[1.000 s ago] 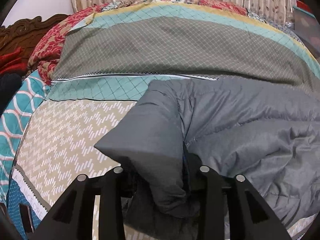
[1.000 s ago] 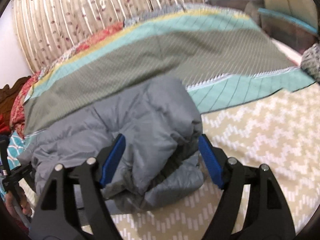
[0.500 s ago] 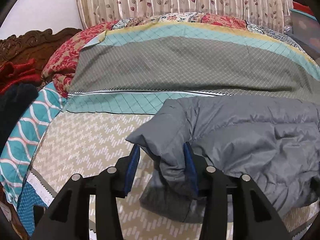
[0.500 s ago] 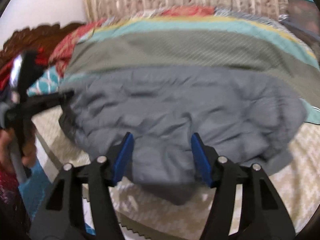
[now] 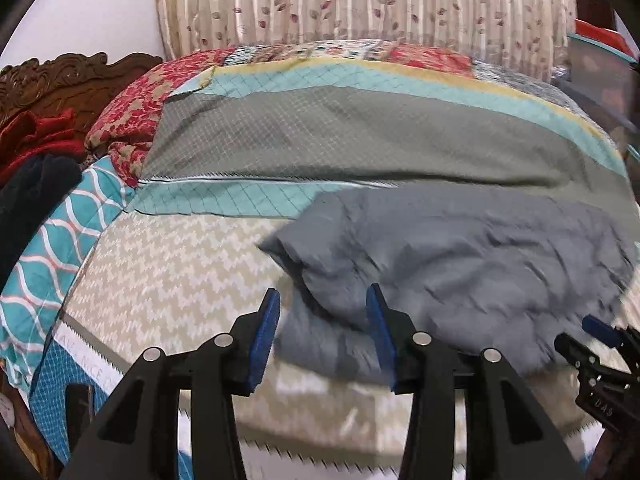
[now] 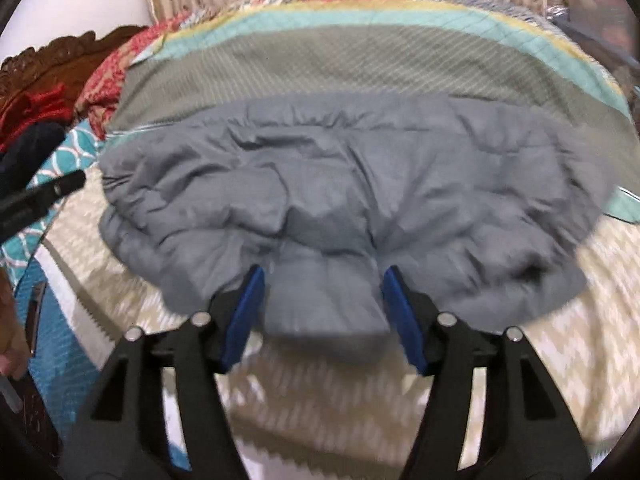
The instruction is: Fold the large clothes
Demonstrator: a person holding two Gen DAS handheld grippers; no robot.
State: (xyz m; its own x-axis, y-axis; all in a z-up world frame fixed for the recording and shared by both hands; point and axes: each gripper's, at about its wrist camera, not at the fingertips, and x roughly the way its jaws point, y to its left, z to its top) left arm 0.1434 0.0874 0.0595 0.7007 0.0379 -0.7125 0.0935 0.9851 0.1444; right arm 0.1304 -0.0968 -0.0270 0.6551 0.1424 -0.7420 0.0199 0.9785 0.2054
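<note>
Jacket [image 6: 344, 184]: grey, padded, lying bunched on the bed [image 5: 172, 280], on the beige zigzag cover, its far edge against a grey-and-teal pillow [image 5: 360, 136].

Left gripper [image 5: 322, 332]: jaws standing partly apart around the jacket's near left corner; the fabric is lying in the gap, the pads not pressing it.

Right gripper [image 6: 322, 308]: jaws opening, a thick near fold sitting between the blue pads, no longer squeezed.

Surroundings: carved wooden headboard [image 5: 60, 76] standing far left; leaf-print curtain [image 5: 360, 0] hanging behind the pillow.
</note>
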